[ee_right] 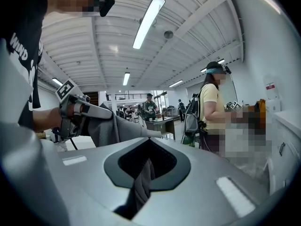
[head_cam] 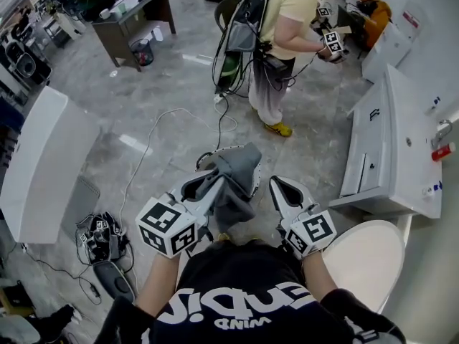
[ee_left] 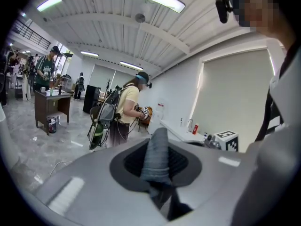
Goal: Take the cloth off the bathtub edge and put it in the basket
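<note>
Cloth (head_cam: 235, 188) in fingers of left gripper (ee_left: 157, 145) and right gripper (ee_right: 146, 147), above floor (head_cam: 143, 106)

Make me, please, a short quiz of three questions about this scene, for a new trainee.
1. True or false: the grey cloth already lies in a basket.
2. In the head view, what grips the cloth? A) the fingers of the left gripper B) a bare hand C) nothing, it lies loose
3. What colour is the shirt of the person standing ahead?

Key: 1. False, it hangs in the air from the fingers. 2. A. 3. Yellow.
</note>
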